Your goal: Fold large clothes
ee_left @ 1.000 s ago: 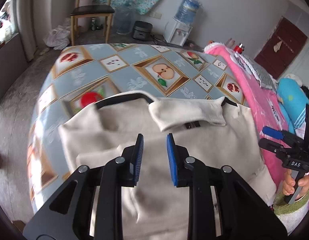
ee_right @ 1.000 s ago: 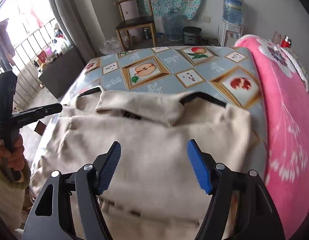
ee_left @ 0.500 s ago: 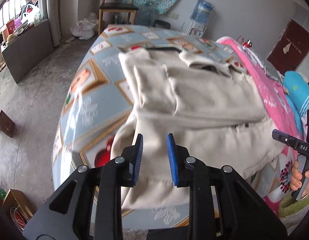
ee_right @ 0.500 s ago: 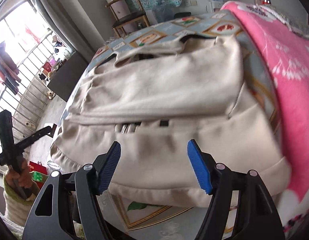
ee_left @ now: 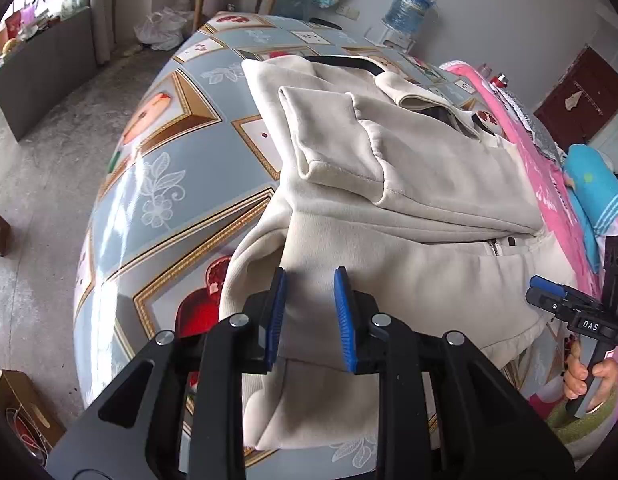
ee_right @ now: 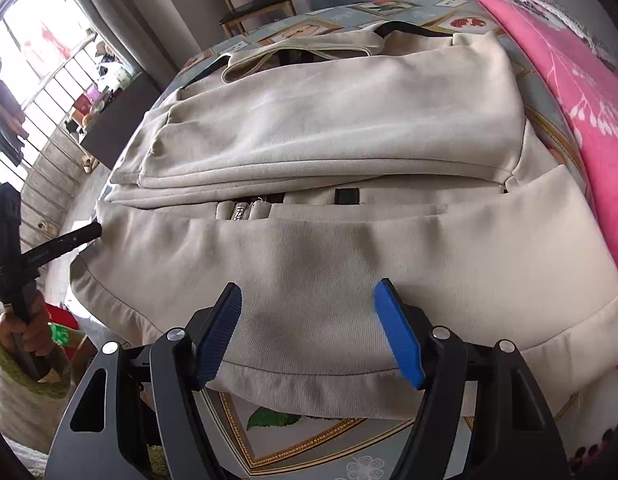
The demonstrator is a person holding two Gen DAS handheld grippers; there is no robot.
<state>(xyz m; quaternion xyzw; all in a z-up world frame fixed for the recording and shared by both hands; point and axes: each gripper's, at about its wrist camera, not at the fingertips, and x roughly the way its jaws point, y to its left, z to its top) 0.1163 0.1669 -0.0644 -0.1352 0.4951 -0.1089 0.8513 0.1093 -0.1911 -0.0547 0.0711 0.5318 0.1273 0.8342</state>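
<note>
Both jaws stand empty: left gripper (ee_left: 309, 314) narrowly parted, right gripper (ee_right: 309, 330) wide, having dropped from the collar to the hem of the cream fleece jacket (ee_right: 329, 128) on the fruit-patterned table (ee_left: 169, 184), probably to fold it upward.

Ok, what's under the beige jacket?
The fruit-print tablecloth shows around the beige jacket; a black hanger pokes out at its collar. The rest underneath is covered.

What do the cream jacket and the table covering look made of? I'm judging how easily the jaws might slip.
Jacket: apparently soft, matte, thick fleece-like knit; it shows fuzzy nap and rounded folds. Table covering: likely glossy plastic or oilcloth with printed fruit; window light glares off it.
</note>
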